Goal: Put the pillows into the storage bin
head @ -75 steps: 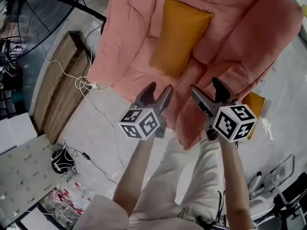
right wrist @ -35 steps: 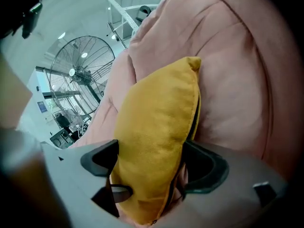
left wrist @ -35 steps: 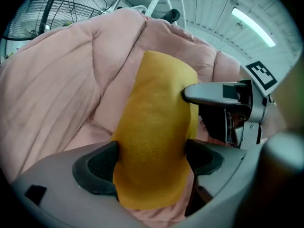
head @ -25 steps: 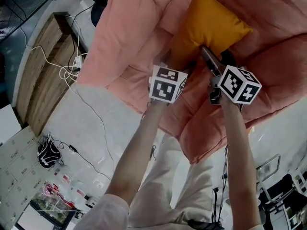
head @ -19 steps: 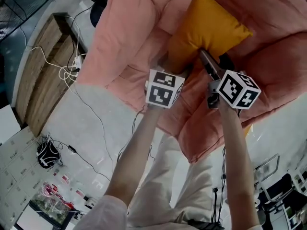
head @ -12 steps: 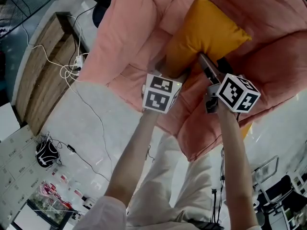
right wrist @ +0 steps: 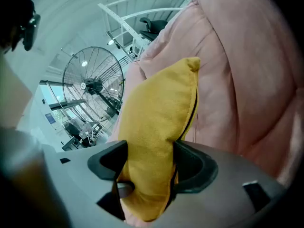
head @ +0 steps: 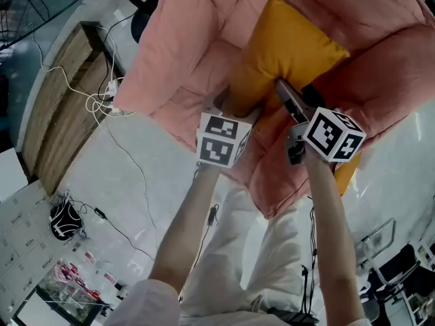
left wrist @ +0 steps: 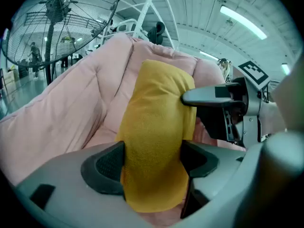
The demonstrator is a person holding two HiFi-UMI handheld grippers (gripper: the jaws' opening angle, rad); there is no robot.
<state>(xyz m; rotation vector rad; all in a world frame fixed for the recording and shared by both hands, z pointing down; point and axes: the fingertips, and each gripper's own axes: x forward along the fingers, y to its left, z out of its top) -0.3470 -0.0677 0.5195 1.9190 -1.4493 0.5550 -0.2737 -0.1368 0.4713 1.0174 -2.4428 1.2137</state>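
Note:
A yellow pillow (head: 292,46) lies on a big pink padded seat (head: 183,39). Both grippers hold its near end. My left gripper (head: 231,106) is shut on the lower left corner, and in the left gripper view the pillow (left wrist: 154,127) fills the gap of that gripper (left wrist: 152,163), both pads pressing on the fabric. My right gripper (head: 281,88) grips the lower right edge; its jaws have just been closing on the pillow (right wrist: 154,122) between them (right wrist: 147,170). A second yellow pillow (head: 345,172) peeks out beside the seat at the right.
A large standing fan (left wrist: 57,23) stands left of the seat. On the floor lie a wooden board (head: 64,80), white cables with a power strip (head: 112,90) and a black object (head: 64,219). A chair frame (head: 401,263) is at the lower right.
Three seconds ago both grippers hung apart from the pillow; now both are shut on its near end. Over the last second they have drawn back toward me, and the pillow has shifted with them.

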